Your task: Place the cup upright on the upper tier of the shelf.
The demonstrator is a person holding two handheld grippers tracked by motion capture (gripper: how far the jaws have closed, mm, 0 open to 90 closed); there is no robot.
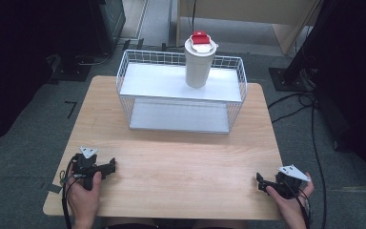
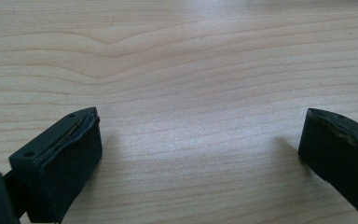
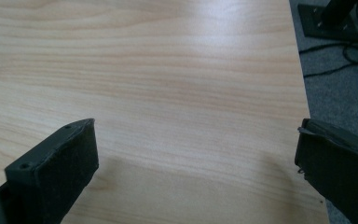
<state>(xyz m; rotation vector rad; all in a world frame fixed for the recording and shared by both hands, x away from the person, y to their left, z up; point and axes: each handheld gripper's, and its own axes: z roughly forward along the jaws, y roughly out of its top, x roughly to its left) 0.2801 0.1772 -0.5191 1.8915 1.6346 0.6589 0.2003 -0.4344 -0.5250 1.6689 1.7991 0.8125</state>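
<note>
The left gripper (image 1: 110,166) and right gripper (image 1: 260,183) rest at the near corners of the wooden counter (image 1: 181,157), jaws spread wide, holding nothing. Well apart from them, a white tumbler (image 1: 198,64) with a red lid stands upright on the wire rack's (image 1: 181,98) upper shelf.

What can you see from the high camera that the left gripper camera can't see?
The high view alone takes in the white cup with its red-topped lid, standing upright on the top shelf of the white wire rack at the far side of the table, plus both hands and the right gripper. The left gripper view alone gives a close look at its two black pads, spread wide apart with nothing between them. Both share the wooden table and the left gripper.
</note>
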